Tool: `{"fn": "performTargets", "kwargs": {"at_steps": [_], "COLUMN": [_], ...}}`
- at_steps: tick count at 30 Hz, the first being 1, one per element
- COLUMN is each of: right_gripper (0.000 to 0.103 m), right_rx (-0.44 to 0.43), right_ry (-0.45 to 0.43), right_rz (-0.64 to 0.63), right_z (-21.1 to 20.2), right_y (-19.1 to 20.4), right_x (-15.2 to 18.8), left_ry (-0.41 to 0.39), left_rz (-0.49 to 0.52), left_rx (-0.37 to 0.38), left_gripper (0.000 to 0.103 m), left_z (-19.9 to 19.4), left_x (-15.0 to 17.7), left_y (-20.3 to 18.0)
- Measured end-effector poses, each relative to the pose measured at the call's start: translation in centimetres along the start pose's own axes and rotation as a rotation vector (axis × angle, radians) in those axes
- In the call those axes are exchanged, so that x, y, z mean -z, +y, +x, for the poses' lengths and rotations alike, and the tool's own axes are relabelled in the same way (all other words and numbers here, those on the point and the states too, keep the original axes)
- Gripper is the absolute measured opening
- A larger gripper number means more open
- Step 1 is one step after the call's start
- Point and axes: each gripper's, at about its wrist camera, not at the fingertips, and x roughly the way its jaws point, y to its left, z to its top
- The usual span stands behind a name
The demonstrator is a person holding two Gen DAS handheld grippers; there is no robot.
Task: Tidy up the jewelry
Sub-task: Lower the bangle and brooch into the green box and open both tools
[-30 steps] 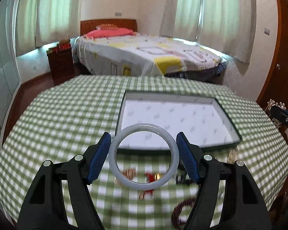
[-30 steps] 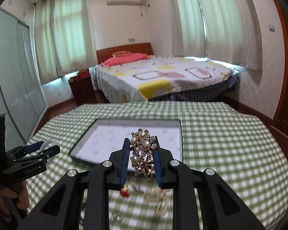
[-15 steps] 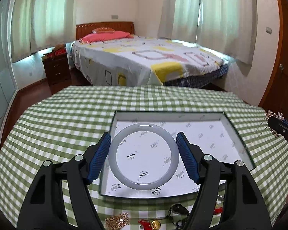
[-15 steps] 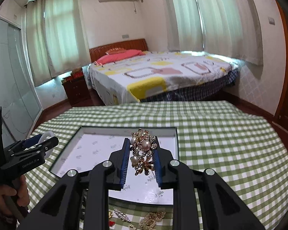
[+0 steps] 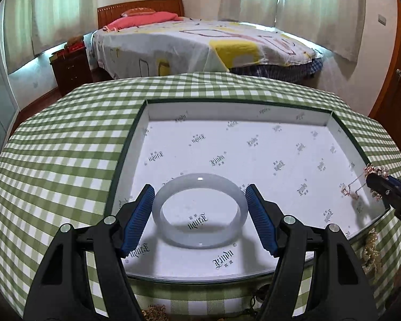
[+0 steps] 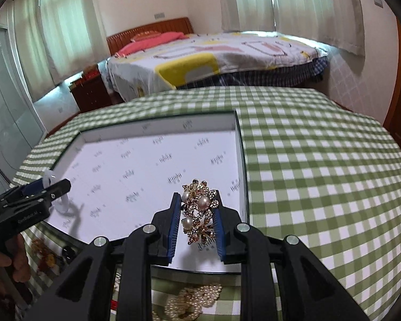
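Observation:
A pale jade bangle point(image 5: 199, 210) rests on the floor of the white box tray point(image 5: 254, 144), near its front left. My left gripper point(image 5: 199, 215) stands around it with small gaps between the blue pads and the bangle, so it is open. My right gripper point(image 6: 196, 220) is shut on a gold brooch with pearls point(image 6: 199, 211) and holds it low over the tray's front right corner point(image 6: 242, 187). The right gripper also shows in the left wrist view point(image 5: 387, 190), and the left gripper in the right wrist view point(image 6: 40, 195).
The tray lies on a green checked tablecloth point(image 6: 320, 174). Loose jewelry lies in front of the tray: a pearl necklace point(image 6: 195, 299), gold pieces point(image 5: 371, 254) and red and gold items point(image 6: 44, 251). A bed point(image 5: 200, 42) stands beyond the table.
Both grippers moved forward and down into the tray. The left gripper set the bangle on the tray floor and opened off it. The right gripper still holds the brooch.

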Motion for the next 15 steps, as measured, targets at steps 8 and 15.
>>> {"fn": "performTargets", "kwargs": {"at_steps": [8,15], "right_gripper": [0.024,0.024], "right_rx": [0.025,0.026], "right_ry": [0.041,0.043], "right_rz": [-0.031,-0.051], "right_z": [1.7,2.1], "right_y": [0.0,0.4], "right_x": [0.3,0.6], "left_ry": [0.041,0.055], "left_rz": [-0.01,-0.027], "left_rx": [-0.001,-0.012], "left_gripper": [0.069,0.069], "left_z": [1.1,1.7], "left_x": [0.4,1.0], "left_y": [0.3,0.7]}}
